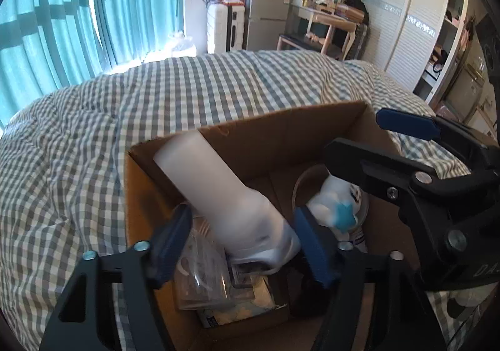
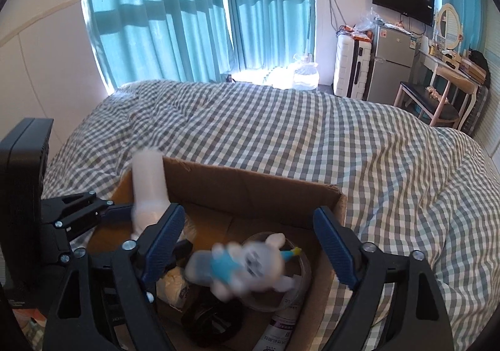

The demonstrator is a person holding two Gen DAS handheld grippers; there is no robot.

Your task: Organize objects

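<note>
over bed (image 1: 187,85), box (image 1: 281,132): left gripper (image 1: 243,235) pinches bottle (image 1: 218,182); right gripper (image 2: 250,244) spread above plush (image 2: 243,266).

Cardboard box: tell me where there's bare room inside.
Bare floor in the cardboard box lies along the far wall, behind the clear bowl. The near side is crowded: white bottle, plush toy, packets.

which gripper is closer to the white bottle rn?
Left. The left gripper has its jaws on either side of the white bottle's lower end in the cardboard box. The right gripper is open over the plush toy beside it.
</note>
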